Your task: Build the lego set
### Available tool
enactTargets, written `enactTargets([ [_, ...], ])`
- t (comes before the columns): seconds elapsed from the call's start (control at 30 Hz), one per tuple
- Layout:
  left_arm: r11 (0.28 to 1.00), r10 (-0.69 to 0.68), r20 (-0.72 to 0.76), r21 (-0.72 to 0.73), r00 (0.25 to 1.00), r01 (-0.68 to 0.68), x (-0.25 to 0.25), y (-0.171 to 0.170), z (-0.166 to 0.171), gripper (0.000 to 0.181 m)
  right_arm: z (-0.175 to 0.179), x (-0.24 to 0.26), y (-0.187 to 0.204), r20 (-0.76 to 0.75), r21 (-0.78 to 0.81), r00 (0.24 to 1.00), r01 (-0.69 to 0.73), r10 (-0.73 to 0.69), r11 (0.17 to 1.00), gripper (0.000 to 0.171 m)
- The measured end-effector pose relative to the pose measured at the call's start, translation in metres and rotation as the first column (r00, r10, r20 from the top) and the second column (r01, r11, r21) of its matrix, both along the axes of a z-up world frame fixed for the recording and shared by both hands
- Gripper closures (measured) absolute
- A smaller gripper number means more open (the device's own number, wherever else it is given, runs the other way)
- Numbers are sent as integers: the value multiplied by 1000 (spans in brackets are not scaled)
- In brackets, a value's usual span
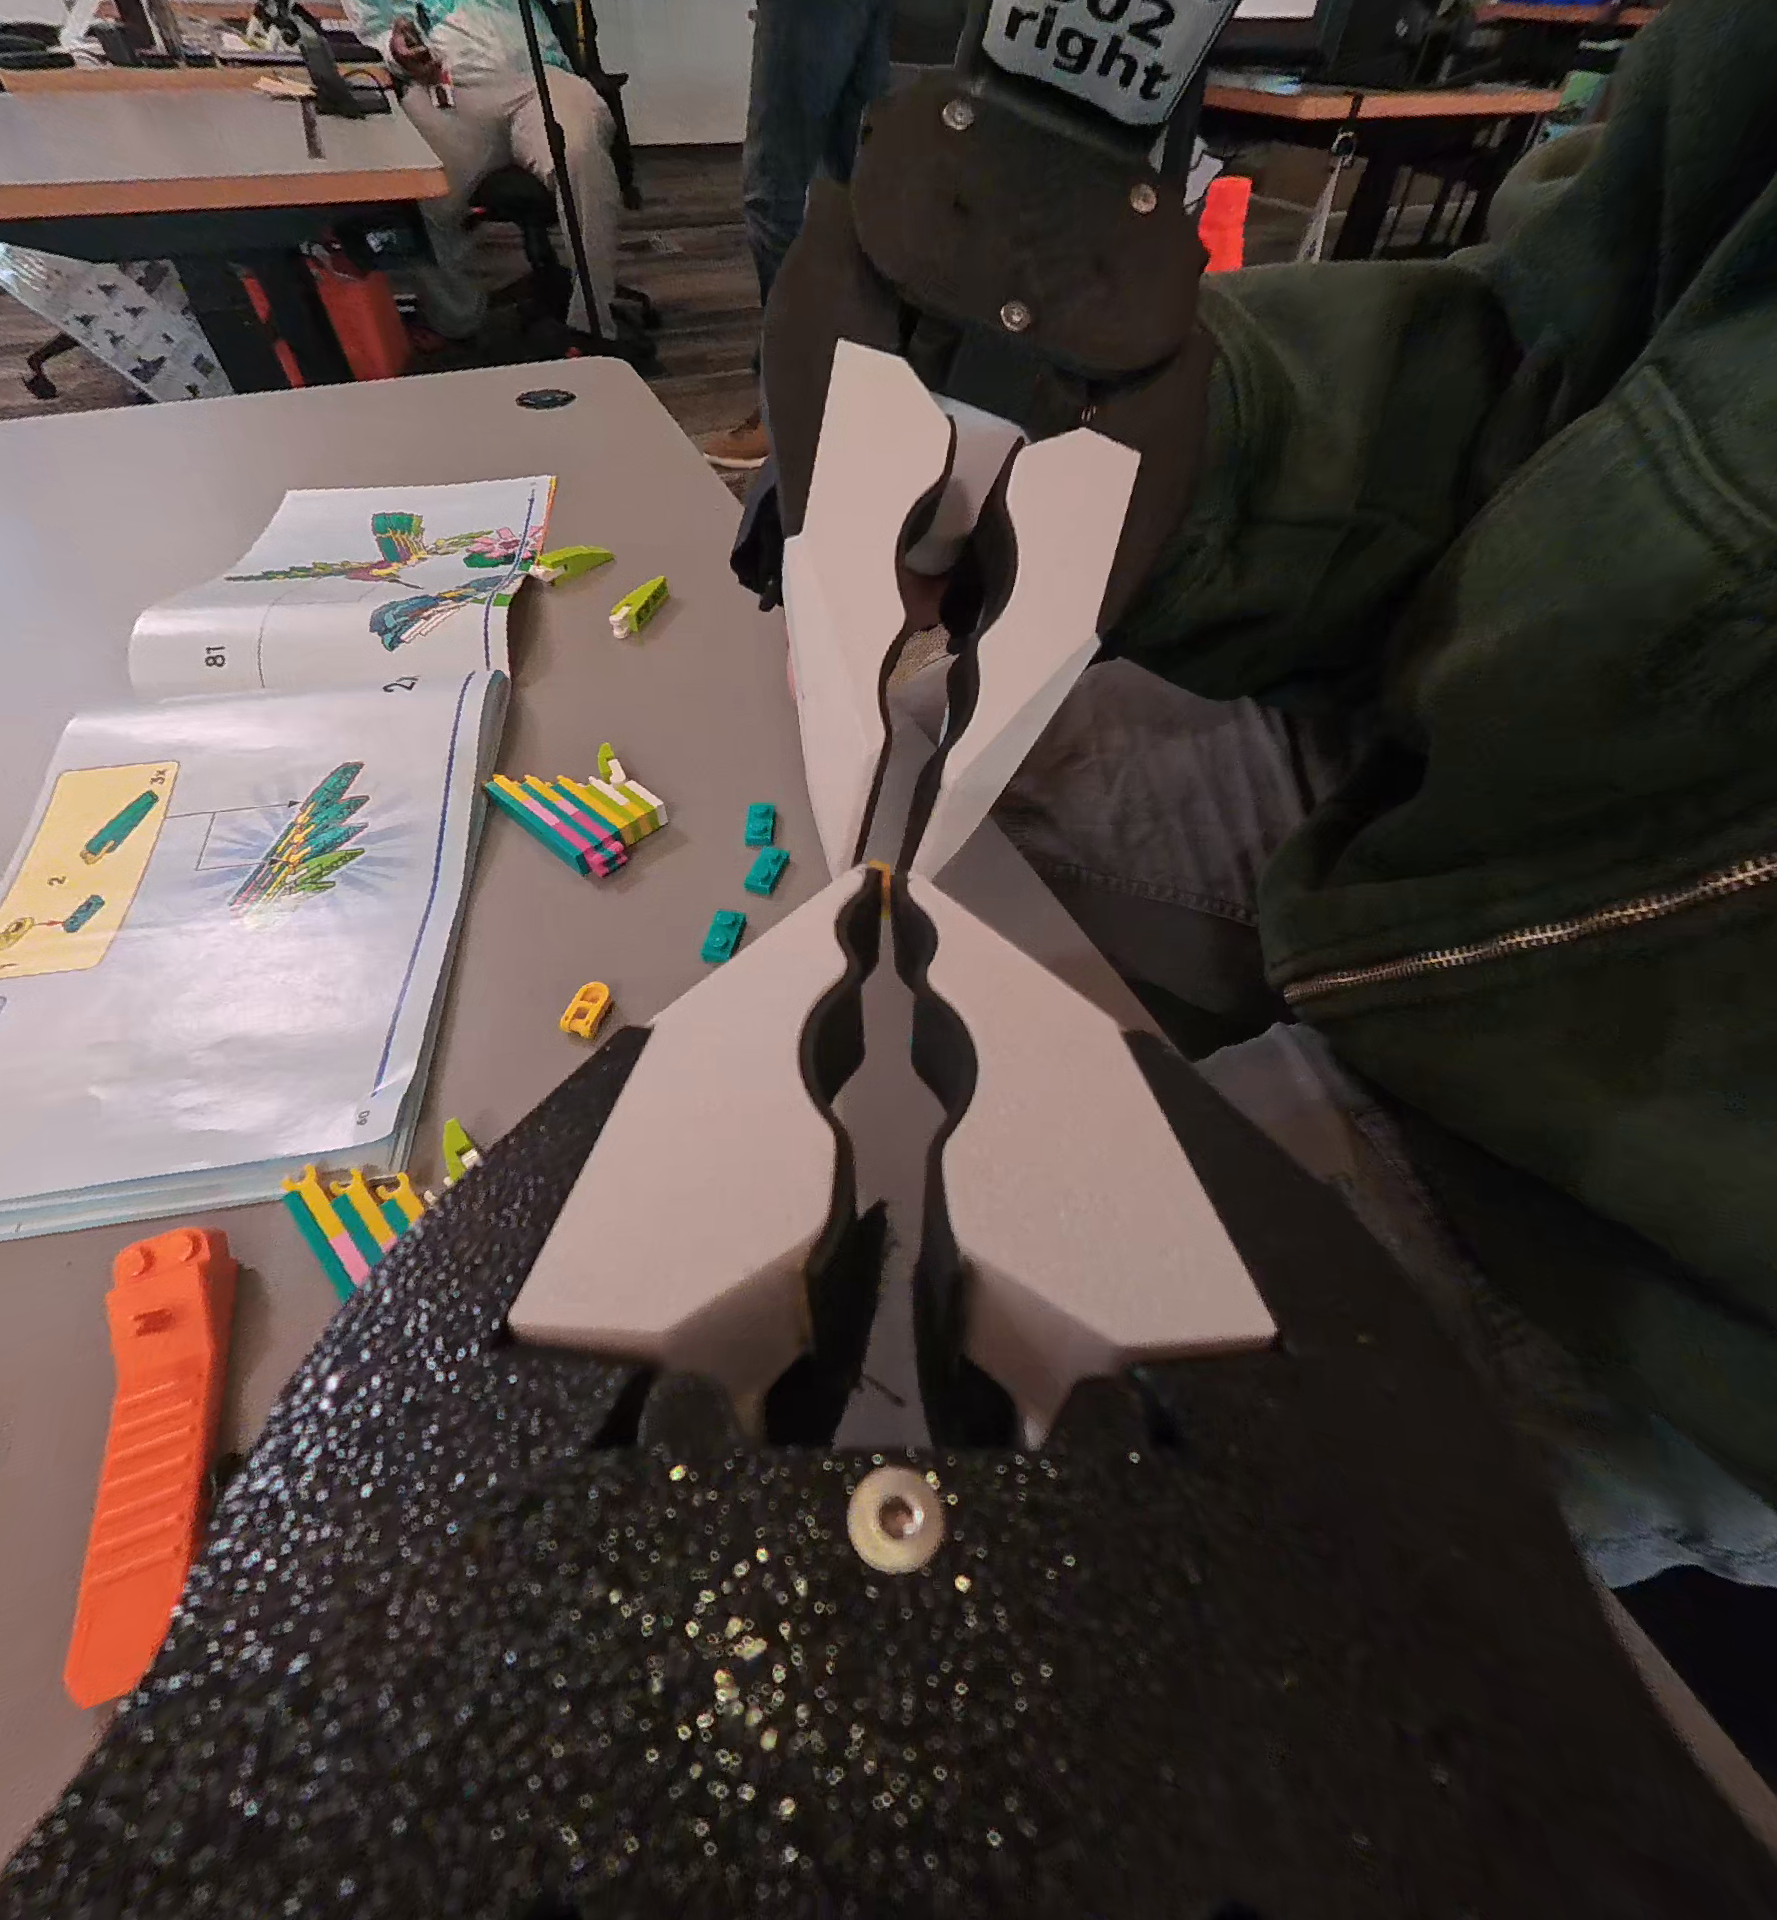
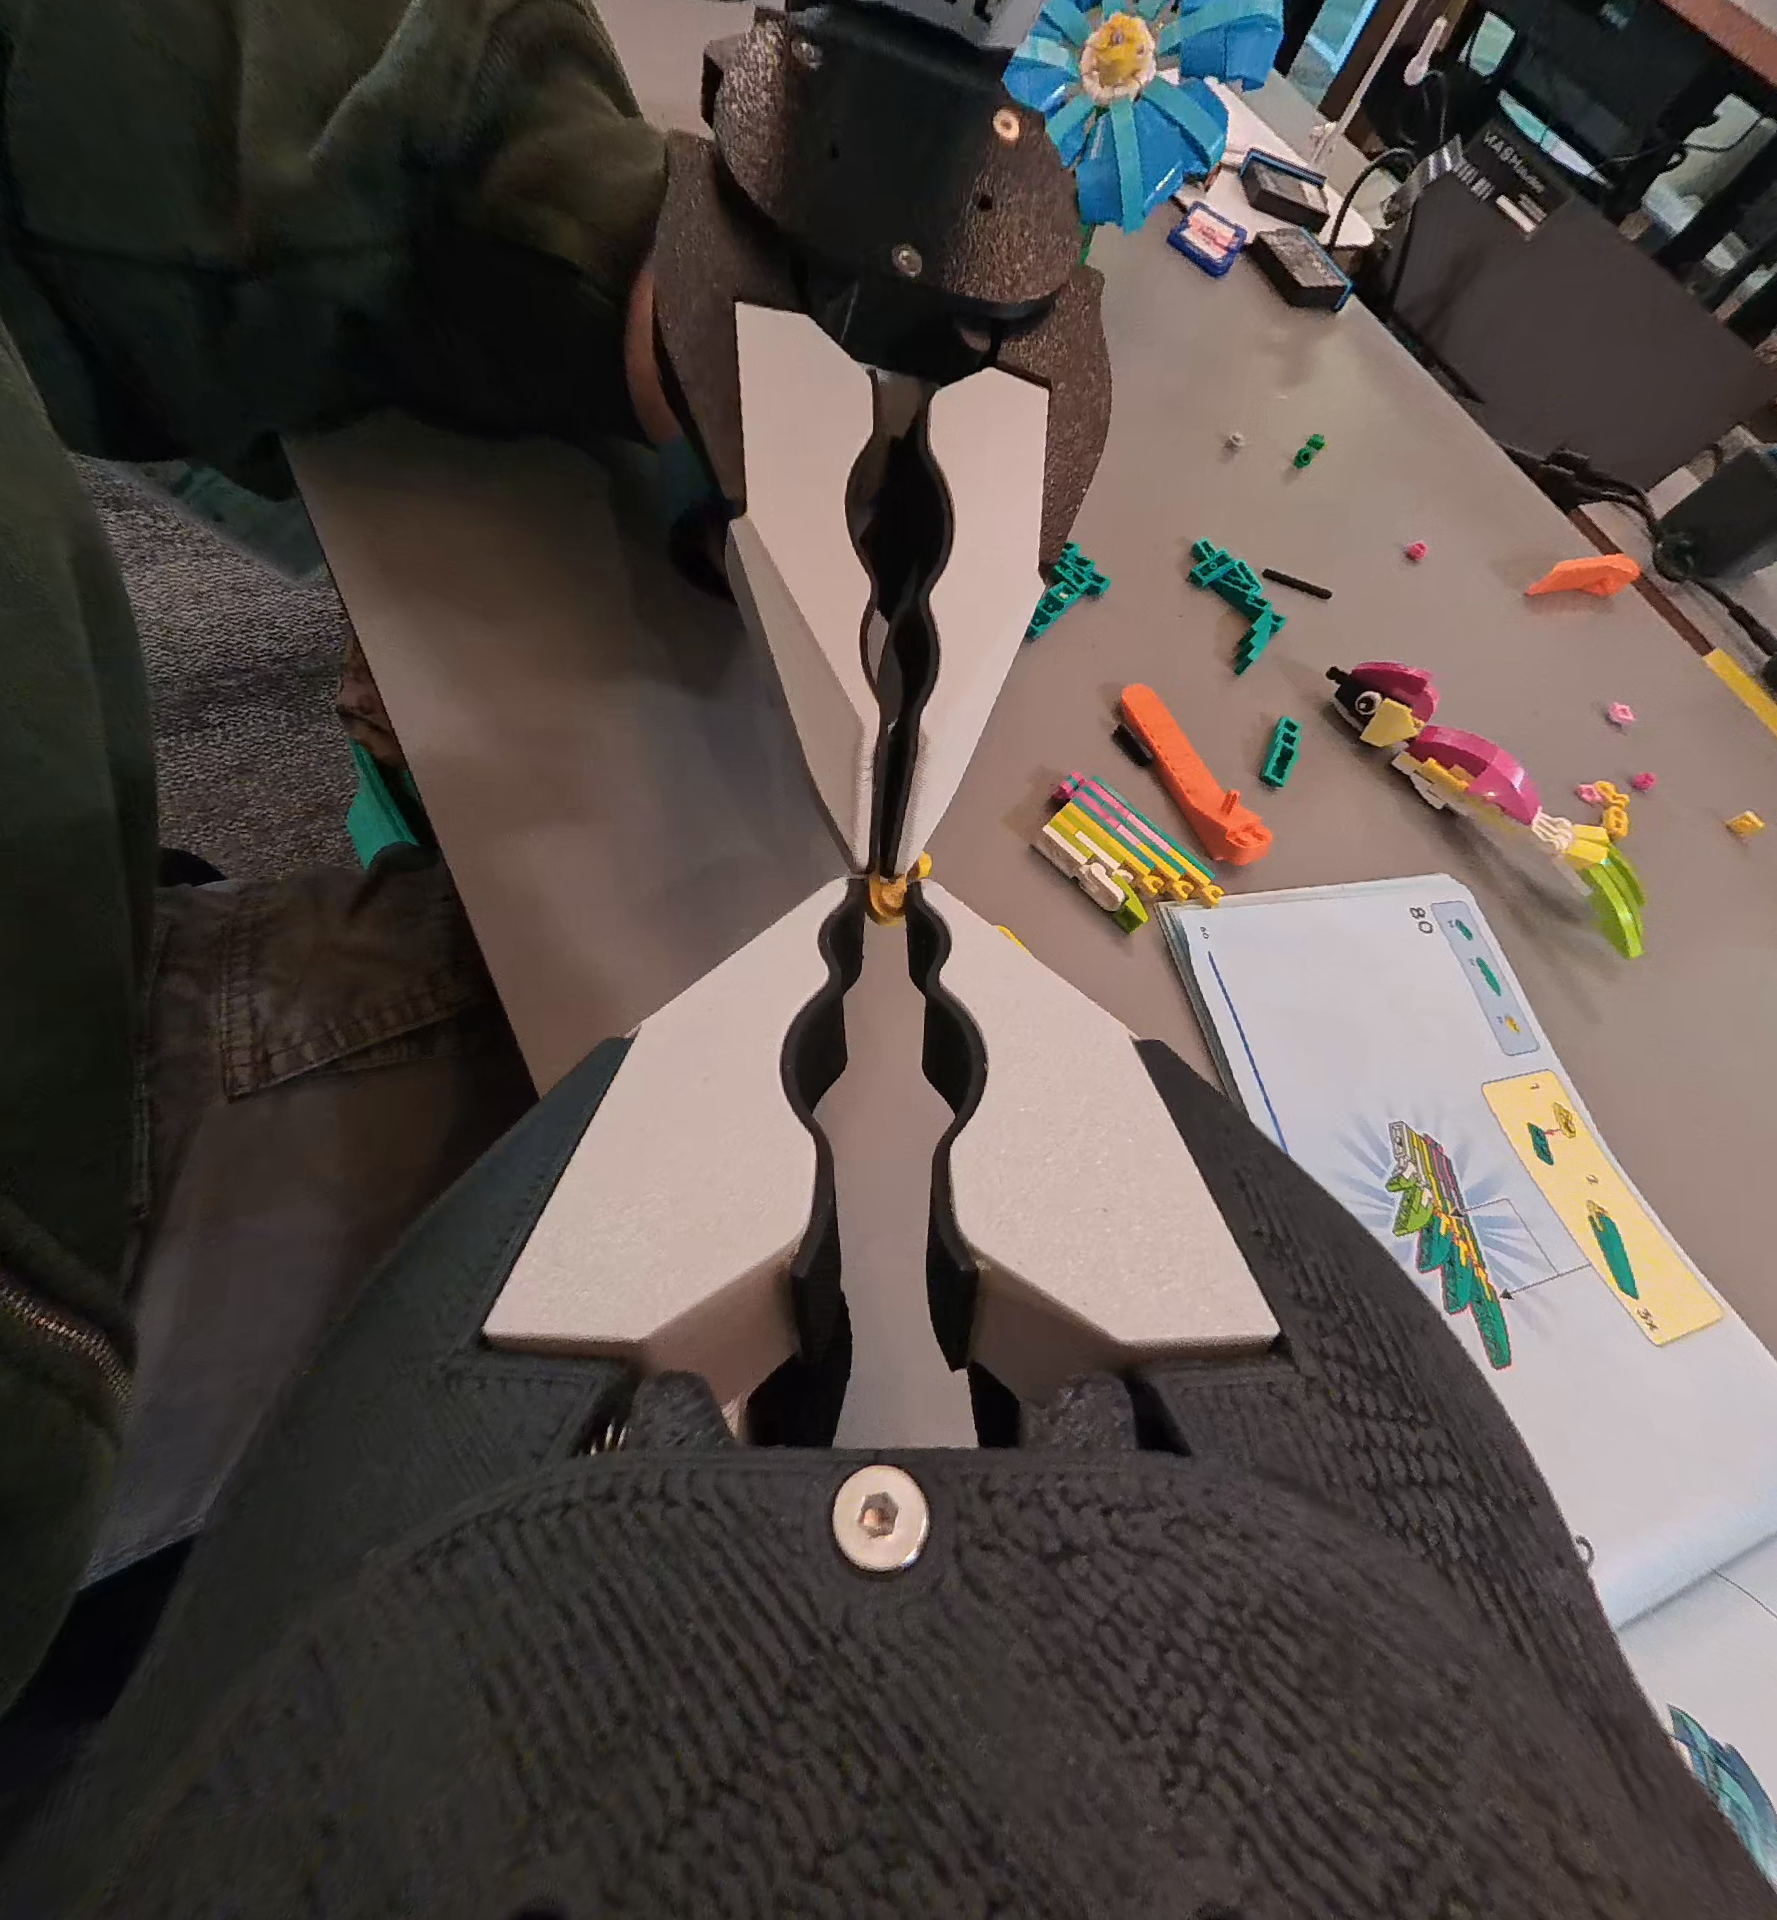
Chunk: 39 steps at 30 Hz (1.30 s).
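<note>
The left gripper (image 1: 882, 883) and the right gripper (image 2: 889, 902) meet tip to tip above the near edge of the grey surface (image 2: 1279, 416). Both jaws are pinched shut on one tiny yellow lego piece (image 2: 889, 896). Farther out lie the open paper instruction booklet (image 1: 240, 935), a striped lego wing (image 1: 583, 816) and an orange plastic brick separator (image 1: 151, 1455).

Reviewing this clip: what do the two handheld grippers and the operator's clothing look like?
Left gripper: speckled, glittery black body, silver hex screw, pale grey wedge-shaped fingers lined with wavy black pads. Right gripper: matte, rough-textured black body, same grey fingers, wavy pads and screw; a pale tag with dark lettering sits on its upper body. The operator wears a dark green zipped jacket.
</note>
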<state>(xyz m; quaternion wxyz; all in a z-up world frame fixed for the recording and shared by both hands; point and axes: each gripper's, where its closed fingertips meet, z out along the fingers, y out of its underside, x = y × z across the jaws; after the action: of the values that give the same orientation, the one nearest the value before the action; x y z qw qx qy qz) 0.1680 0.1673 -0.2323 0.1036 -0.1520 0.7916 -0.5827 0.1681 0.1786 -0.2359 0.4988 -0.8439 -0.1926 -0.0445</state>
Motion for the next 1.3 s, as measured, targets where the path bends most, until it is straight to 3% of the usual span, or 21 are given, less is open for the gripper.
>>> enactTargets([
  [0.03, 1000, -1, 3, 7, 1000, 1, 0, 0, -1, 181, -1, 0, 0, 0, 0, 1000, 0, 0, 1000, 165],
  [0.33, 1000, -14, -9, -13, 1000, 14, -2, 1, 2, 181, 2, -1, 2, 0, 34, 1000, 3, -3, 999, 165],
  [0.6, 999, 7, -21, -41, 1000, -8, 2, 5, 5, 169, 11, -1, 2, 65, 83, 998, -1, -5, 997, 165],
  [1.3, 998, -22, -59, -56, 998, 18, -1, 4, 3, 175, 6, -3, 1, 57, 70, 998, -10, 6, 998, 165],
])
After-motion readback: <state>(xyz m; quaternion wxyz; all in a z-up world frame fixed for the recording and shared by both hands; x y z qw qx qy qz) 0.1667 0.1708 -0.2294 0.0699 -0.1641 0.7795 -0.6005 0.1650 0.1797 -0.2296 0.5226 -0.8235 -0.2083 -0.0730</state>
